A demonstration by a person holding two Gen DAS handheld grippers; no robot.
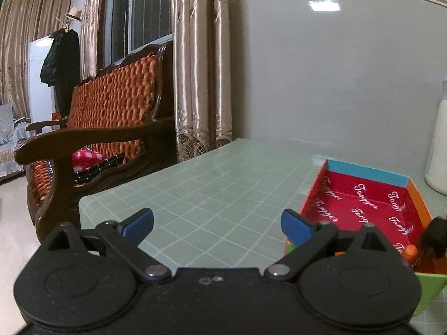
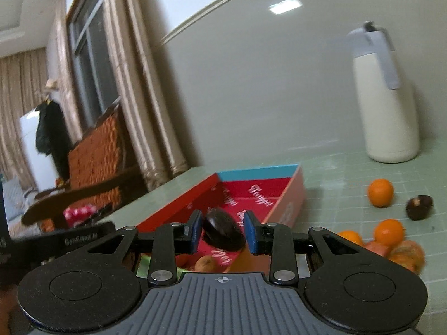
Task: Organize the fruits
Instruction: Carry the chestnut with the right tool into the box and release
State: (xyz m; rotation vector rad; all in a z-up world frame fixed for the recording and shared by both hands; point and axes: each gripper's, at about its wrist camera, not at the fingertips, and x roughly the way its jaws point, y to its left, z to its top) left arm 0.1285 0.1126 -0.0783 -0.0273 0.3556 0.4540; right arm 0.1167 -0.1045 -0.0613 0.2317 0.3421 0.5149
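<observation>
The table (image 2: 349, 173), covered in a pale green squared mat, bears an open box (image 2: 290, 195) with a red inside straight ahead of the right gripper. To that gripper's right lie loose oranges (image 2: 380, 192), one dark fruit (image 2: 419, 207) near them, and a white flask (image 2: 388, 111) standing farther back by the wall. Ahead of the left gripper the mat (image 1: 212, 184) is bare.

The table (image 1: 212, 195) is pale green with a white grid. The box (image 2: 290, 195) is red inside with white script — its far wall is blue, one side orange. Loose oranges (image 2: 380, 192) are bright orange; one fruit (image 2: 223, 231) is glossy near-black. The flask (image 2: 387, 106) at the far edge is cream.
</observation>
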